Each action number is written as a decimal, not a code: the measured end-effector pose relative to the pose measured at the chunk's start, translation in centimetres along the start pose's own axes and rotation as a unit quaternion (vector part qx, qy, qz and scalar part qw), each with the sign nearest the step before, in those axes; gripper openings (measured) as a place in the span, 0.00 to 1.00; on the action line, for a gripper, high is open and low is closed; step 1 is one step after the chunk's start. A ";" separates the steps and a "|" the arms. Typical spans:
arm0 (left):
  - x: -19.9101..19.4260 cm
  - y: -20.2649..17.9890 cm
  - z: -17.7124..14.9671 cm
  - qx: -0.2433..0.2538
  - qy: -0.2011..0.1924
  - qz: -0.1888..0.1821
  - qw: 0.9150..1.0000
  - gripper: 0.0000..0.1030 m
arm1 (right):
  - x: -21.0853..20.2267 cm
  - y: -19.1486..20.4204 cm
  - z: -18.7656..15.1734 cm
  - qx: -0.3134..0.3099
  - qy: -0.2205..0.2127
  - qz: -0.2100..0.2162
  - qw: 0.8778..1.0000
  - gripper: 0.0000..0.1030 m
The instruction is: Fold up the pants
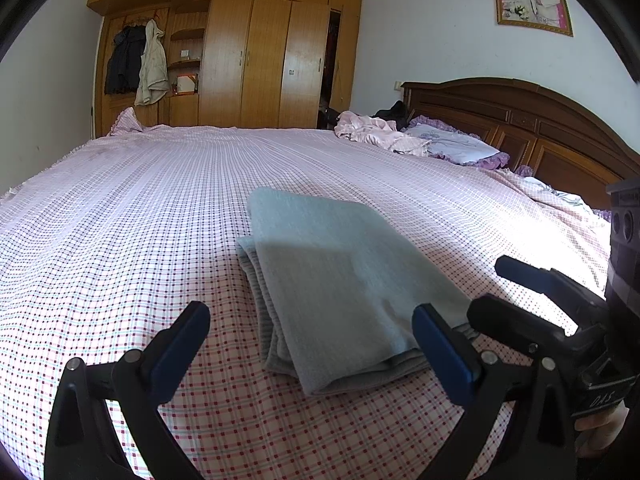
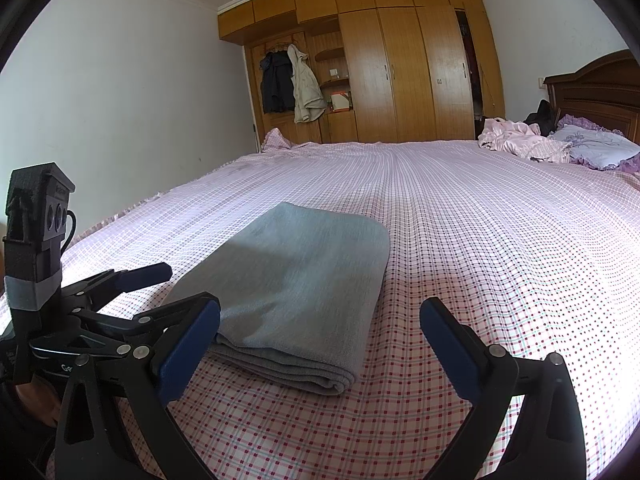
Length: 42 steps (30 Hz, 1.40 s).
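Bedroom with checked bedspread (image 1: 120,200), wooden wardrobe (image 1: 248,56) behind. Left gripper (image 1: 312,344) spread wide, empty, low over the bedspread. Between both, grey pants (image 1: 340,288) folded flat in a neat stack. Right gripper (image 2: 320,332) likewise spread apart, gripping nothing, just beside the stack.

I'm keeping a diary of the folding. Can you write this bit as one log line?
pants: folded, on bed | left gripper: open, empty | right gripper: open, empty
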<state>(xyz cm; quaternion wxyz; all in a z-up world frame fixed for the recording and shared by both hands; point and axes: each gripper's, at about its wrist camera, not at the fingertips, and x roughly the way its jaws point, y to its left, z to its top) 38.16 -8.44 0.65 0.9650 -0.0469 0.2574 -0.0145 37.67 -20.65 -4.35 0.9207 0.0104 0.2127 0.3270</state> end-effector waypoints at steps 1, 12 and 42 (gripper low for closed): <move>0.0 0.0 0.0 0.000 0.000 0.000 1.000 1.00 | 0.0 0.0 0.0 0.000 0.000 0.000 1.000 0.94; 0.0 0.1 -0.1 -0.001 0.002 -0.003 1.000 1.00 | -0.1 0.0 0.0 0.000 0.000 0.000 1.000 0.95; 0.0 0.4 -0.2 -0.002 0.005 -0.004 1.000 1.00 | -0.3 0.2 0.0 0.001 0.003 -0.001 1.000 0.95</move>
